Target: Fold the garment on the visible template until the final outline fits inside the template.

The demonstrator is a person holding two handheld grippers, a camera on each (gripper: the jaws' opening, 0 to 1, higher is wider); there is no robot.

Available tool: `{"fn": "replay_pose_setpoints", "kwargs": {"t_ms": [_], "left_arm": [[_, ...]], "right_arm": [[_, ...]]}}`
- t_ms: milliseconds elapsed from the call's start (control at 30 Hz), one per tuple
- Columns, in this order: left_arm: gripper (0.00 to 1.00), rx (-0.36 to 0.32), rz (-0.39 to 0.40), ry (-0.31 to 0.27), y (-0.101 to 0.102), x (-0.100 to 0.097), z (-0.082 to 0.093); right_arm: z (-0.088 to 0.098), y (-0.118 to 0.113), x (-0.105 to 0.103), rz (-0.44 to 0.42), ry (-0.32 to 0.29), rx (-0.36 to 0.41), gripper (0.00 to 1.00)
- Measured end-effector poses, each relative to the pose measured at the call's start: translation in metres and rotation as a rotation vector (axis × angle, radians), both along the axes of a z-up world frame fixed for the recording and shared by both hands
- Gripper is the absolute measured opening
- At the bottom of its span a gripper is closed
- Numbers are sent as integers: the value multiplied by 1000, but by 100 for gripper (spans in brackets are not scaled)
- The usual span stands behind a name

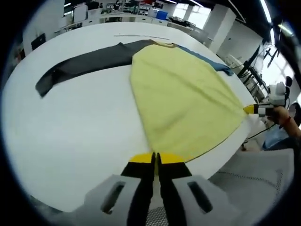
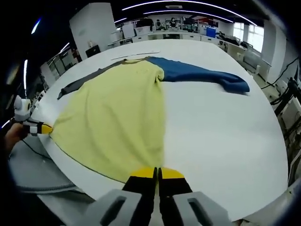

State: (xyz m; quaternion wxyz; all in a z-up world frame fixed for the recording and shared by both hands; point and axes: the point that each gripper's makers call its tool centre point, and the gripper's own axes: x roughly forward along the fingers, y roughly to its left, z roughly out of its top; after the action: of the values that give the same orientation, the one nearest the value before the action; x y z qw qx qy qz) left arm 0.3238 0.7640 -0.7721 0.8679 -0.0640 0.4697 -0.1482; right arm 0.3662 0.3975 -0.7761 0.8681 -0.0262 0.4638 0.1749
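Left gripper (image 1: pixel 155 159) clamped on yellow garment (image 1: pixel 181 101) hem at bottom centre; right gripper (image 2: pixel 157 173) likewise, jaws closed.

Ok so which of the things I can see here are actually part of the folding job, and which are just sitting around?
Part of the job:
- garment, yellow body with a grey sleeve and a blue sleeve
- white table it lies on
- left gripper and right gripper, each shut on the garment's hem

Just lying about:
- thin strip at the far edge
- desks and shelving behind the table
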Motion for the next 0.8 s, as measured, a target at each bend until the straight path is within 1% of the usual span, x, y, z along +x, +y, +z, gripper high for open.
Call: {"fn": "replay_pose_setpoints", "kwargs": {"t_ms": [100,267,367,400,467,500,533,600,767,800], "left_arm": [[0,0,-1,10,-1,-3,-3],[0,2,0,4,-2,-4,-4],[4,-1,4,-9,-1,-2,-2],[9,1,9,-14,-1,-2,-1],[21,6,13,-42,1,1,2],[30,7,16,-50,1,2,4],[36,8,19,-63,1,4,6],[46,2,24,-90,1,7,11],[57,-33,30,-180,-2,17,25],[61,-42,35,-209,-2,21,28]], "right_arm": [[-1,-1,-3,-2,9,-6,0],[0,0,-3,-8,8,2,0],[2,1,-2,-4,-5,21,0],[4,1,0,-11,-13,26,0],[9,-1,4,-26,-38,38,7],[11,-2,5,-34,-44,44,11],[13,-2,7,-38,-50,53,17],[17,-3,12,-49,-67,74,23],[27,-4,25,-50,-110,102,43],[29,-5,27,-53,-114,107,46]]}}
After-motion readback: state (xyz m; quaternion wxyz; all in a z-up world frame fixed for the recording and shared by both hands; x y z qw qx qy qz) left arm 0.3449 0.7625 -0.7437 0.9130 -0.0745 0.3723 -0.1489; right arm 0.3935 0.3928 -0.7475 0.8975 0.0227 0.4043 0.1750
